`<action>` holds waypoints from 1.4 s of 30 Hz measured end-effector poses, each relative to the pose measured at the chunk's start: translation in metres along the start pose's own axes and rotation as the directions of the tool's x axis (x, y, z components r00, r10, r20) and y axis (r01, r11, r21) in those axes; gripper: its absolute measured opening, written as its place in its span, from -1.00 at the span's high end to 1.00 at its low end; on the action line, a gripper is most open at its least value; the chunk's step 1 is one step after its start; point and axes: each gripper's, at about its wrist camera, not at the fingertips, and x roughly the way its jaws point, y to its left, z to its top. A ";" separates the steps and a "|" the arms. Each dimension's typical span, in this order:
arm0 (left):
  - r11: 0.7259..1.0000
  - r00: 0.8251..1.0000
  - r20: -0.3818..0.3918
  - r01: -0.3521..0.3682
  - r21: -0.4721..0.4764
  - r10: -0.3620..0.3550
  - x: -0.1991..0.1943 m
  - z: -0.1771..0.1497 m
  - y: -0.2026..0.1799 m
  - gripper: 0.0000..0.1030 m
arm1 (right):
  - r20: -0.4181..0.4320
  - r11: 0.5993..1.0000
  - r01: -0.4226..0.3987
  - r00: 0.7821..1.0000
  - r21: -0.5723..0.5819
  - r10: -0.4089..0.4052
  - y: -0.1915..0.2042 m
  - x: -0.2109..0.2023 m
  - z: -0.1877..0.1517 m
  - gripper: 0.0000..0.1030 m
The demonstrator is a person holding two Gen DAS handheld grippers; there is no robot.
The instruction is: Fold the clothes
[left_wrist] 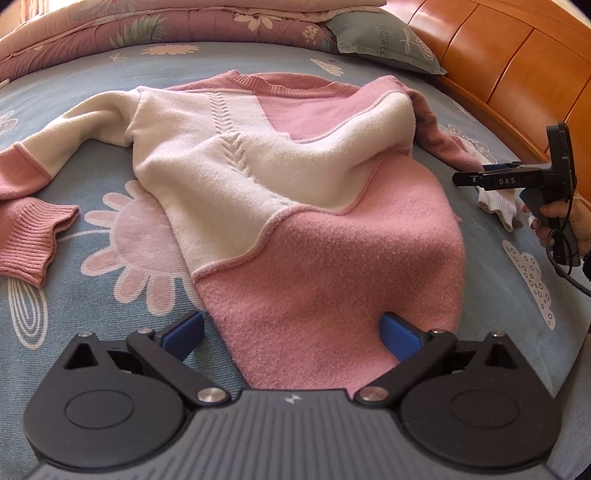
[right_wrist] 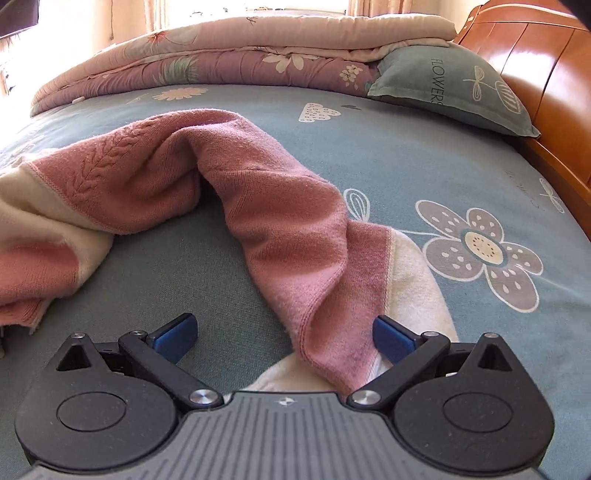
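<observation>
A pink and cream knitted sweater (left_wrist: 295, 229) lies spread on the bed, neckline far, hem near. Its left sleeve (left_wrist: 74, 133) bends back, leaving the pink ribbed cuff (left_wrist: 33, 236) at the left. My left gripper (left_wrist: 291, 332) is open, with the pink hem lying between its blue fingers (left_wrist: 184, 332). My right gripper (right_wrist: 284, 332) is also open, low over the sweater's right sleeve (right_wrist: 295, 229). That sleeve's cream end (right_wrist: 417, 280) runs between and under the fingers. In the left wrist view the right gripper (left_wrist: 480, 181) is side-on at the right, over the sleeve end.
The blue flowered bedsheet (left_wrist: 110, 229) covers the bed. A folded pink quilt (left_wrist: 147, 26) and a grey-green pillow (left_wrist: 384, 40) lie at the far side. An orange wooden headboard (left_wrist: 498, 66) runs along the right. A hand (left_wrist: 576, 225) holds the right gripper's handle.
</observation>
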 end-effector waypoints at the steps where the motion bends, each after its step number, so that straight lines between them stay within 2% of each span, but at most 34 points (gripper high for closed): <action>1: 1.000 1.000 0.000 -0.001 0.001 0.001 0.000 0.000 0.000 -0.96 | 0.001 1.000 0.017 1.000 0.011 -0.017 -0.002 -0.009 -0.006 -0.96; 4: 1.000 1.000 0.004 -0.004 0.000 0.004 -0.001 -0.002 0.000 -0.96 | 0.002 0.997 0.060 0.998 0.055 -0.060 -0.009 -0.035 -0.025 -0.95; 5: 1.000 1.000 0.005 -0.006 0.000 0.006 -0.001 -0.002 0.000 -0.96 | -0.001 0.994 0.051 0.999 0.095 -0.051 -0.013 -0.042 -0.031 -0.93; 8: 1.000 1.000 0.007 -0.013 -0.004 0.013 -0.001 -0.002 -0.001 -0.96 | -0.003 0.976 -0.006 1.000 0.218 0.007 -0.022 -0.059 -0.049 -0.90; 12: 1.000 1.000 0.004 -0.021 -0.009 0.021 -0.001 -0.002 -0.002 -0.96 | 0.021 0.929 -0.118 0.993 0.350 0.118 -0.023 -0.064 -0.063 -0.90; 18: 1.000 1.000 -0.003 -0.026 -0.015 0.026 -0.001 -0.003 -0.002 -0.96 | 0.150 0.833 -0.235 0.972 0.500 0.184 -0.044 -0.049 -0.066 -1.00; 20: 0.999 1.000 -0.005 -0.027 -0.016 0.027 -0.001 -0.002 -0.003 -0.96 | 0.194 0.777 -0.280 0.959 0.564 0.206 -0.058 -0.040 -0.060 -1.00; 21: 0.999 1.000 -0.004 -0.029 -0.017 0.029 -0.001 -0.002 -0.003 -0.96 | 0.217 0.733 -0.302 0.953 0.609 0.213 -0.066 -0.036 -0.059 -1.00; 23: 0.999 1.000 -0.002 -0.030 -0.019 0.030 -0.001 -0.003 -0.003 -0.96 | 0.256 0.629 -0.343 0.940 0.698 0.227 -0.076 -0.033 -0.063 -1.00; 25: 0.999 1.000 0.003 -0.027 -0.024 0.027 -0.002 -0.004 -0.003 -0.96 | 0.295 0.516 -0.402 0.914 0.756 0.279 -0.077 -0.035 -0.073 -1.00; 26: 0.999 1.000 0.006 -0.024 -0.025 0.024 -0.002 -0.005 -0.002 -0.96 | 0.314 0.473 -0.425 0.902 0.772 0.298 -0.076 -0.037 -0.078 -1.00; 28: 1.000 1.000 0.008 -0.022 -0.021 0.022 -0.002 -0.005 -0.002 -0.97 | 0.333 0.462 -0.446 0.891 0.767 0.307 -0.070 -0.039 -0.087 -0.92; 30: 1.000 1.000 0.006 -0.025 -0.015 0.025 -0.001 -0.004 -0.003 -0.98 | 0.322 0.481 -0.413 0.909 0.773 0.264 -0.070 -0.038 -0.091 -0.58; 33: 0.999 1.000 0.004 -0.030 -0.014 0.030 0.000 -0.003 -0.004 -0.98 | 0.334 0.433 -0.404 0.914 0.806 0.232 -0.077 -0.030 -0.090 -0.39; 34: 0.999 1.000 0.006 -0.031 -0.016 0.031 -0.001 -0.004 -0.004 -0.98 | 0.331 0.435 -0.400 0.916 0.807 0.227 -0.078 -0.027 -0.087 -0.39; 38: 0.999 0.999 0.018 -0.029 -0.028 0.029 -0.003 -0.007 -0.003 -0.98 | 0.333 0.513 -0.377 0.926 0.771 0.180 -0.066 -0.022 -0.082 -0.34; 40: 0.999 0.999 0.019 -0.028 -0.025 0.028 -0.004 -0.008 -0.003 -0.98 | 0.340 0.545 -0.362 0.929 0.756 0.145 -0.062 -0.024 -0.089 -0.15; 41: 0.999 0.999 0.019 -0.027 -0.023 0.028 -0.004 -0.008 -0.003 -0.98 | 0.344 0.553 -0.356 0.930 0.754 0.130 -0.062 -0.024 -0.094 0.09; 42: 0.999 0.999 0.019 -0.026 -0.022 0.027 -0.005 -0.009 -0.003 -0.98 | 0.346 0.544 -0.355 0.930 0.760 0.124 -0.065 -0.023 -0.099 0.43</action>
